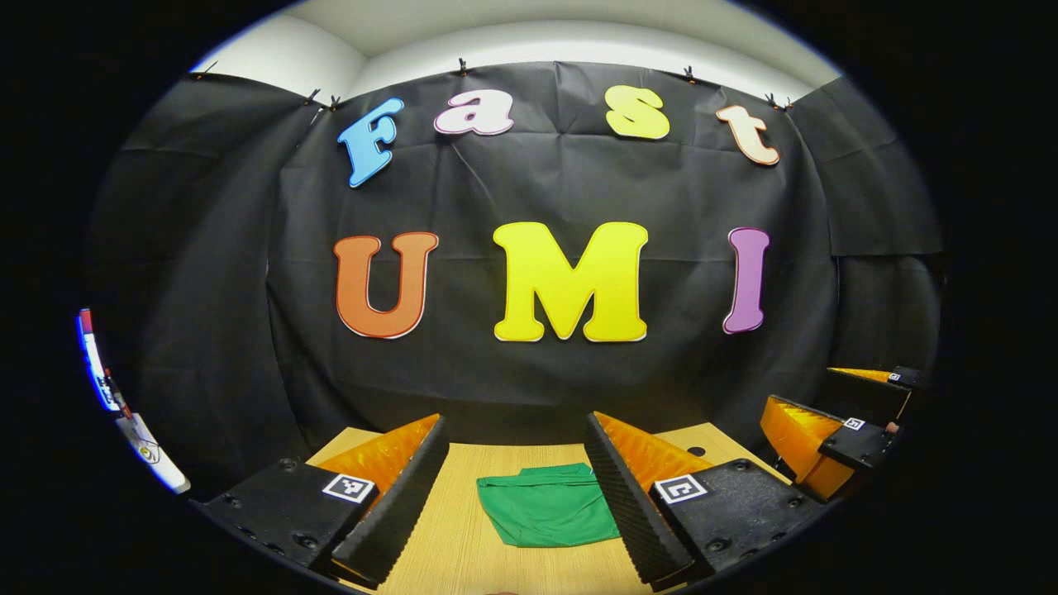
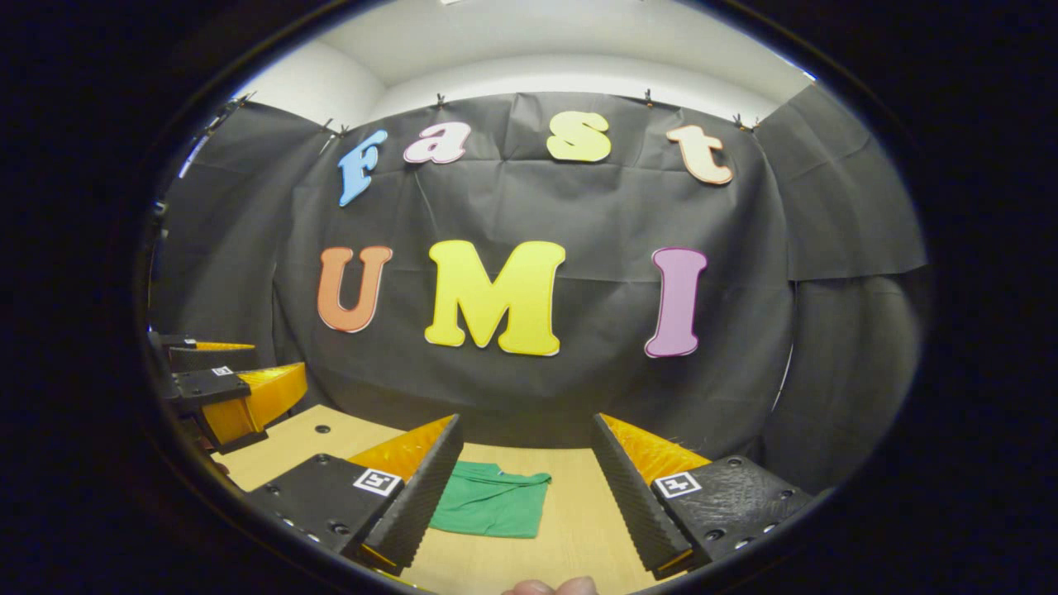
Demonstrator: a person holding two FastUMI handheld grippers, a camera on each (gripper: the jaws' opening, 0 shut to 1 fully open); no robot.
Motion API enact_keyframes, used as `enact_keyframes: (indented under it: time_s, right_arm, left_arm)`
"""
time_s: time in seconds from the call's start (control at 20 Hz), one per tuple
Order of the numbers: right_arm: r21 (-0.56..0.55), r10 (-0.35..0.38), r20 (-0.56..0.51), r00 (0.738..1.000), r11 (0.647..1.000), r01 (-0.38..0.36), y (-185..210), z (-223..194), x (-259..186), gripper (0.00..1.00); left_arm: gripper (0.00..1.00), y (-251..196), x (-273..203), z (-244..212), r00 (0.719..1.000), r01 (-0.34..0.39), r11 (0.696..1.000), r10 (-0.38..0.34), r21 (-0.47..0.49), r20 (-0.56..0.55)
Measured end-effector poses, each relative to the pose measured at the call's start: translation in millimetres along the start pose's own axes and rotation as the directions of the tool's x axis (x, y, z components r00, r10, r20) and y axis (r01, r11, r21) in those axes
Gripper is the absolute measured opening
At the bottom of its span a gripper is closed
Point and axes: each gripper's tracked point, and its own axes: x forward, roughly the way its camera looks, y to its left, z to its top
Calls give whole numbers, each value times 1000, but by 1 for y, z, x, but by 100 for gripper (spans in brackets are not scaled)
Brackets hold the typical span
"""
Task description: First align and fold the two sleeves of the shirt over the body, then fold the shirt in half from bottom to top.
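Green shirt (image 1: pixel 547 506) — folded, lower centre, on tabletop (image 1: pixel 463 554) | left hand-held gripper (image 1: pixel 517 479) — fingers apart, empty | right hand-held gripper (image 2: pixel 525 479) — apart, empty

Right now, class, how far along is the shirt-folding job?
Done, it seems: the green shirt lies as a compact folded bundle on the wooden table, no sleeves spread out. In hand: nothing; the left gripper and right gripper hover above it, jaws open. Left: apparently nothing, though fold neatness is hard to judge.
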Motion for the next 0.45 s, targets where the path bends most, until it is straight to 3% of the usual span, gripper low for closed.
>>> enact_keyframes:
  time_s: [0.1,0.15,0.2,0.3,0.35,0.45]
  right_arm:
    - [10,-10,7,1000,1000,10,0,0,1,97]
    - [15,-13,11,1000,1000,13,-1,2,1,97]
    - [20,-15,15,1000,1000,15,-3,4,3,97]
    - [21,-14,18,1000,1000,14,-4,6,8,95]
    - [20,-14,18,1000,1000,14,-4,6,11,97]
    - [22,-12,21,1000,1000,12,-3,8,13,95]
  left_arm:
    - [100,1,2,-1,1000,-8,1000,7,-2,-3]
    - [94,1,4,-1,1000,-13,1000,13,-2,-3]
    - [100,2,4,-1,1000,-15,1000,15,-1,-1]
    - [95,1,6,0,1000,-16,1000,16,4,0]
    - [100,1,8,0,1000,-15,1000,15,7,1]
    - [100,-1,11,0,1000,-10,1000,10,10,1]
